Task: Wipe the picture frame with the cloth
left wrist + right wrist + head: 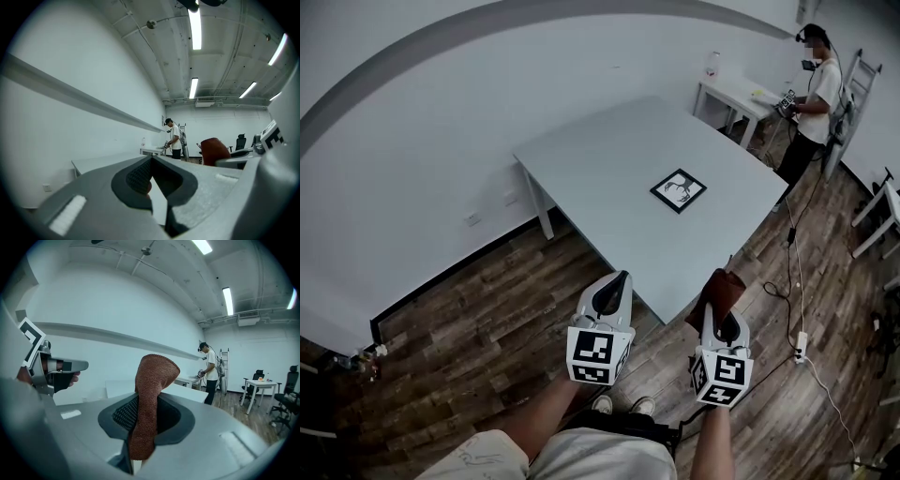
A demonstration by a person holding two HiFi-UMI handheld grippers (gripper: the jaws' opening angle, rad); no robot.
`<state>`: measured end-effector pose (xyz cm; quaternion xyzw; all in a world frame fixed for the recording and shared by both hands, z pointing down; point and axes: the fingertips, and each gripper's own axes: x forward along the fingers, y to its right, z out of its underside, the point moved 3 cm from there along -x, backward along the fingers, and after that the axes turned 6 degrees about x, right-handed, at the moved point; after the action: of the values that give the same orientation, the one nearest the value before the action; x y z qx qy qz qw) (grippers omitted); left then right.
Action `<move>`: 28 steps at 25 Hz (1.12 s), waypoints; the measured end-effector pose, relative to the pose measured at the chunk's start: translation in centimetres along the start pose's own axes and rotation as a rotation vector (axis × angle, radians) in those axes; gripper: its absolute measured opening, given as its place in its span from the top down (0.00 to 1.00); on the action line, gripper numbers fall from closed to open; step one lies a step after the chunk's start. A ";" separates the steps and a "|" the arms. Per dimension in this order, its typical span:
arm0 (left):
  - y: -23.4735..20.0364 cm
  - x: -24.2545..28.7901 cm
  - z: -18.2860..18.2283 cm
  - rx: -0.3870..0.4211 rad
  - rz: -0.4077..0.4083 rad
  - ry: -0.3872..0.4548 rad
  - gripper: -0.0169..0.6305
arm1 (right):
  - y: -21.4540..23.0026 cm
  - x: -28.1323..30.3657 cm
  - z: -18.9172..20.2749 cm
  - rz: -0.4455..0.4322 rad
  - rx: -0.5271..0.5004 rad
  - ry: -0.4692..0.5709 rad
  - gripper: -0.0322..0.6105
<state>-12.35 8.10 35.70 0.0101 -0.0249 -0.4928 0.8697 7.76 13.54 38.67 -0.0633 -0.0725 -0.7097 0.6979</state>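
A black picture frame (679,190) with a dark drawing lies flat on the pale grey table (609,169), towards its right side. Both grippers hang over the wooden floor, short of the table's near corner. My right gripper (718,307) is shut on a brown cloth (724,289), which sticks up past its jaws. In the right gripper view the cloth (152,380) stands folded between the jaws of that gripper (145,404). My left gripper (617,279) is shut with nothing in it, its jaws (151,161) meeting at the tip. The cloth (214,150) also shows in the left gripper view.
A person (814,89) stands at a small white table (736,92) at the back right. Cables and a power strip (800,347) lie on the floor to my right. White furniture legs (877,220) stand at the right edge. A white wall runs behind the table.
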 end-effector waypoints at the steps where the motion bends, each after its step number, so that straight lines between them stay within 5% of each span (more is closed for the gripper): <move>1: -0.3 0.5 0.0 0.001 0.001 0.000 0.97 | 0.1 0.7 -0.1 0.000 0.002 0.002 0.79; 28: -1.3 28.7 -1.0 0.056 -0.043 0.004 0.97 | 12.4 26.7 -3.0 -0.095 0.070 -0.037 0.79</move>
<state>1.30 -17.25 35.60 0.0359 -0.0368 -0.5103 0.8585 19.76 -13.46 40.97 -0.0485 -0.1128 -0.7377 0.6639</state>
